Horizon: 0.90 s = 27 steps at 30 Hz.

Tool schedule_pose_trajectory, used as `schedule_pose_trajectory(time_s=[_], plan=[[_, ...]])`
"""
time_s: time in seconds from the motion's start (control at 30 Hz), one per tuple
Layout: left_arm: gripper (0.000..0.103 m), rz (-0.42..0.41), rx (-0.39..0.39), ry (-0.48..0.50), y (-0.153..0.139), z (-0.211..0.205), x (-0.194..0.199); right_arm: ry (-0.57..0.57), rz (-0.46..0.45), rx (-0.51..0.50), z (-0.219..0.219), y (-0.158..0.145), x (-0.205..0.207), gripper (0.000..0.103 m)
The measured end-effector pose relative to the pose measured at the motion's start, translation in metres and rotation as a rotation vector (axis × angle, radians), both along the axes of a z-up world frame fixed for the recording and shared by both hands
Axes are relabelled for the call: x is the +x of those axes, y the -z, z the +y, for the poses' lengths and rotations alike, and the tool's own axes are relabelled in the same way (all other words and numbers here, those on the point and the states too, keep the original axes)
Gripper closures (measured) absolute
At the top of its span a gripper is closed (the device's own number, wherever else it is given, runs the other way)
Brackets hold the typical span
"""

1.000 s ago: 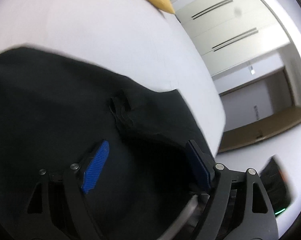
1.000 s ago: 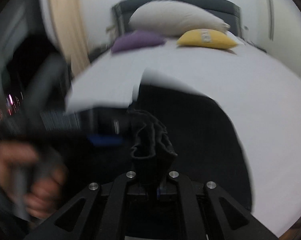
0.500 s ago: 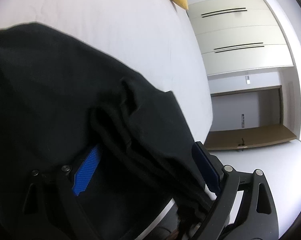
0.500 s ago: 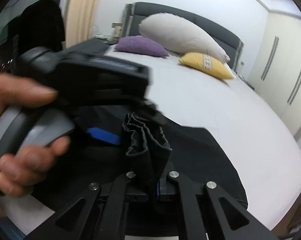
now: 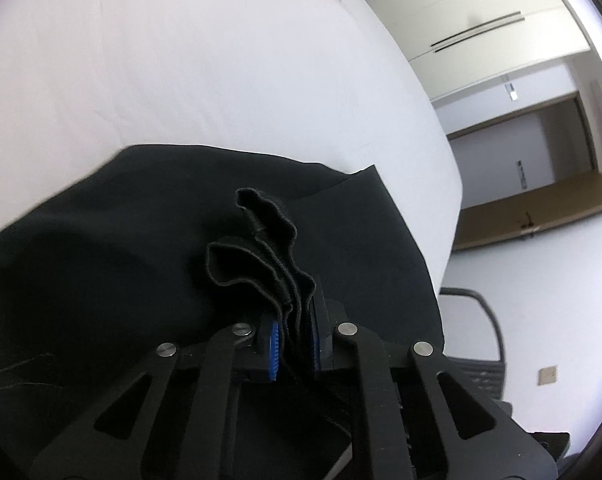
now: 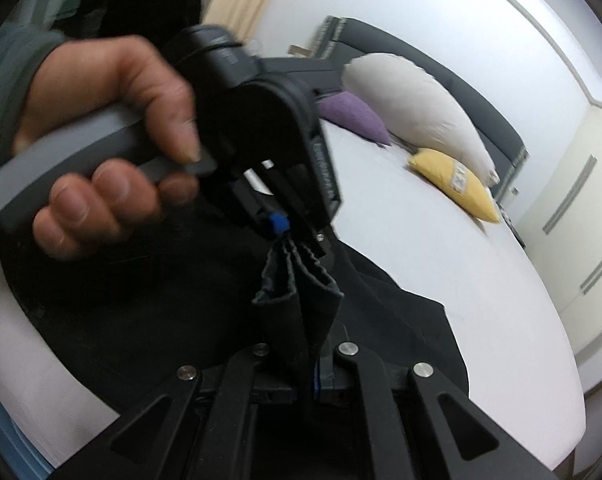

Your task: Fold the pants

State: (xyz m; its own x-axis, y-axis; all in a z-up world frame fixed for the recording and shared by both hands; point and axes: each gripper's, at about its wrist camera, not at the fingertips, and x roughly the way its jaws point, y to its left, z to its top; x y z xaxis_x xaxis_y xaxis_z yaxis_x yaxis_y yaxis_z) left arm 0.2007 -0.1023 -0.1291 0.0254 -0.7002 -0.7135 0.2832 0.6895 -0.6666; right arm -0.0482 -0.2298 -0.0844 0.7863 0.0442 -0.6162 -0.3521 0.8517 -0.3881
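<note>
Black pants (image 5: 113, 264) lie on a white bed (image 5: 181, 60). My left gripper (image 5: 295, 344) is shut on a bunched, wavy hem of the pants that sticks up between its blue pads. My right gripper (image 6: 307, 372) is shut on another bunched edge of the pants (image 6: 297, 304). In the right wrist view the left gripper (image 6: 279, 226), held in a hand, sits just beyond and above the right one, its tip touching the same bunch of cloth. The rest of the pants (image 6: 405, 320) spreads over the bed below.
White (image 6: 413, 100), purple (image 6: 353, 116) and yellow (image 6: 457, 184) pillows lie at the dark headboard. White wardrobe doors (image 5: 473, 28) and a doorway stand beyond the bed's right edge. A dark chair back (image 5: 481, 332) is near the bed's corner.
My left gripper has closed on the pants hem; it was open over the cloth before. It has come close in front of my right gripper, which keeps its hold.
</note>
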Motion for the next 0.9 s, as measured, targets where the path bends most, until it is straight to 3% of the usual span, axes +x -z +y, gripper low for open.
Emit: schedule_pose_trajectory(time_s=[0.53, 0.6, 0.8, 0.9], plan=[[0.093, -0.036, 0.086, -0.028, 0.018, 0.038, -0.031, -0.130, 0.081, -0.083, 0.035, 0.022, -0.004, 0.097], [0.093, -0.017, 0.081, -0.044, 0.022, 0.015, -0.016, -0.137, 0.093, -0.090, 0.036, 0.024, -0.002, 0.097], [0.091, 0.014, 0.039, -0.089, 0.038, 0.015, -0.004, -0.114, 0.143, -0.073, 0.031, 0.038, 0.012, 0.093], [0.089, 0.000, 0.071, -0.092, 0.032, 0.024, -0.005, -0.096, 0.162, -0.051, 0.027, 0.035, 0.017, 0.092]])
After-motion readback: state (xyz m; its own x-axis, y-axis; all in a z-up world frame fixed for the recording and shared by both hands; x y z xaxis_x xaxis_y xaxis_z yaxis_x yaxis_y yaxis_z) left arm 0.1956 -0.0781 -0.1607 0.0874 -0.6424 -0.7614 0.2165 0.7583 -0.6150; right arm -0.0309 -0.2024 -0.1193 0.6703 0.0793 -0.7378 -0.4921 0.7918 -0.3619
